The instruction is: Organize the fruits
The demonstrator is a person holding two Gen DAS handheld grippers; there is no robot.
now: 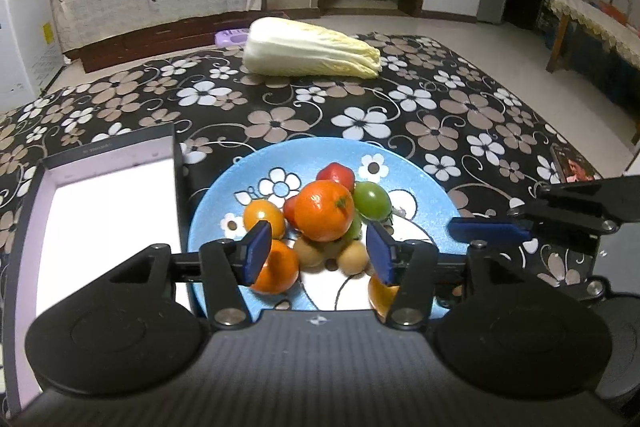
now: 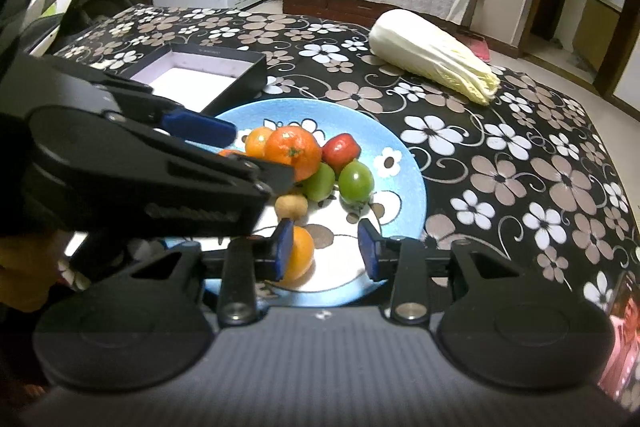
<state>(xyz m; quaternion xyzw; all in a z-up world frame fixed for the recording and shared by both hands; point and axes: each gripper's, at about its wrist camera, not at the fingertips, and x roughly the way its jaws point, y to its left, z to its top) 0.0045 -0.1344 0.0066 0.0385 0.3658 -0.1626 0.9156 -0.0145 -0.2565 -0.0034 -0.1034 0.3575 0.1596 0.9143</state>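
Observation:
A blue flowered plate holds a pile of fruit: a large orange on top, a green tomato, a red one, small oranges and brown round fruits. My left gripper is open over the plate's near side, jaws either side of the pile. My right gripper is open over the plate's near edge, empty. It also shows in the left wrist view.
An open black box with a white inside stands left of the plate. A napa cabbage lies at the table's far side. The table has a black flowered cloth. A picture card lies at the right edge.

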